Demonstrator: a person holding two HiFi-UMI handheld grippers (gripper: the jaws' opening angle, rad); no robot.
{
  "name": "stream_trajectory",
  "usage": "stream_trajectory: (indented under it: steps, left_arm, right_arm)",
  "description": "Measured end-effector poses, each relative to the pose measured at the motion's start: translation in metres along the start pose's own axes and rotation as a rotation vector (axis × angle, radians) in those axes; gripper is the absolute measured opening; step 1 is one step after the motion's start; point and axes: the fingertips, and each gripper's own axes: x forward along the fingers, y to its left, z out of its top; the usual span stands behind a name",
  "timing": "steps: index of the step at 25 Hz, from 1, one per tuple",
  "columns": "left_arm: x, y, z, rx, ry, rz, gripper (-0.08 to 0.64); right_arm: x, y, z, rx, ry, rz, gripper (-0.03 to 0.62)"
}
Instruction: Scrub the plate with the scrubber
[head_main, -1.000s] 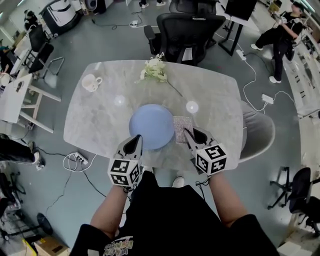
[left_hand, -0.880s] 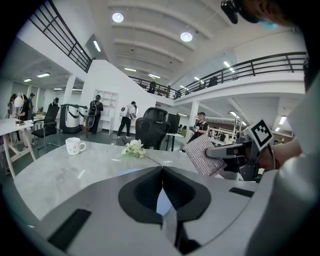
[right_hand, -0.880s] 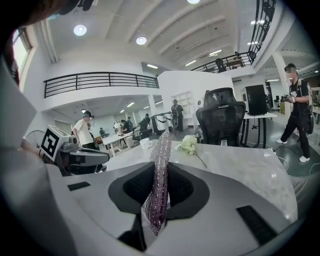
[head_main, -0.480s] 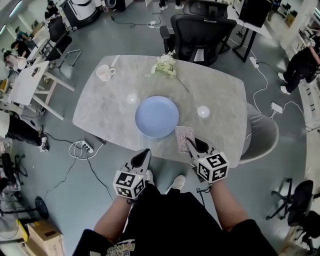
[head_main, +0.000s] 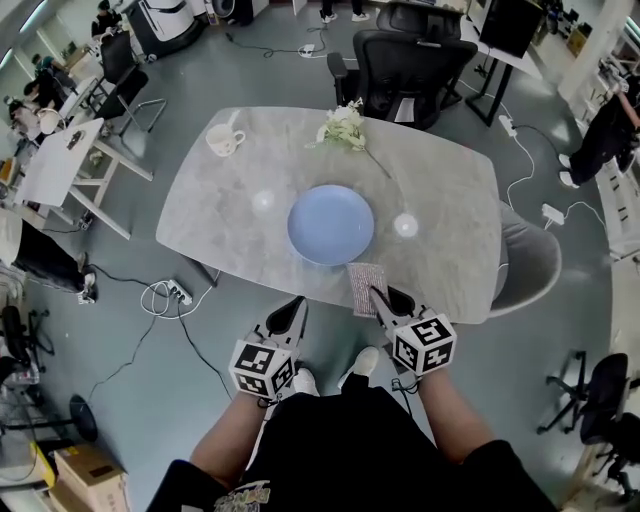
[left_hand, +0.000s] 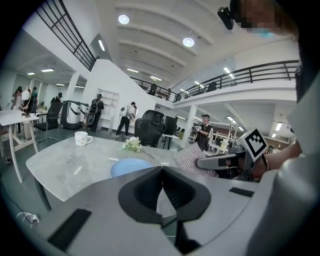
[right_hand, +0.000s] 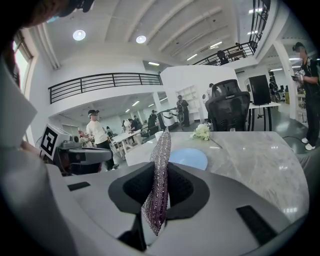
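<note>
A: How do things stand, starting at the left?

B: The left gripper (head_main: 297, 304) has its jaws pressed together with nothing between them. It hangs off the near edge of the table (head_main: 215, 215). The plate (head_main: 331, 224) lies ahead of it and a little to its right, well apart. The right gripper (head_main: 375, 293) is clamped on the scrubber (head_main: 365, 283), which stands on edge between the jaws and sticks out ahead of them. From that gripper the plate is ahead and slightly left.

A: So what would make the scrub go well?

B: Probably the right gripper should carry the scrubber forward and leftward, then turn so the broad face meets the plate instead of the thin edge. Light circles from the rim inward would suit. The plate sits loose on smooth stone and may slide. The left gripper could come forward and brace the rim on its side.

A: What stays unclear?

B: No view shows whether the scrubber's front edge touches the table or hangs above it. The left gripper's own body cuts off the plate's near rim in its view. The plate is too small here to show whether it is soiled. How deep the scrubber sits in the jaws is hidden.
</note>
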Motion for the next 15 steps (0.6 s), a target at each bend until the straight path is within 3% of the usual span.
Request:
stream_trajectory:
  steps: [15]
  left_arm:
    - [-0.066, 0.013, -0.013, 0.019, -0.015, -0.160, 0.018]
  right_arm:
    - [-0.022, 0.089, -0.024, 0.011, -0.042, -0.134, 0.072]
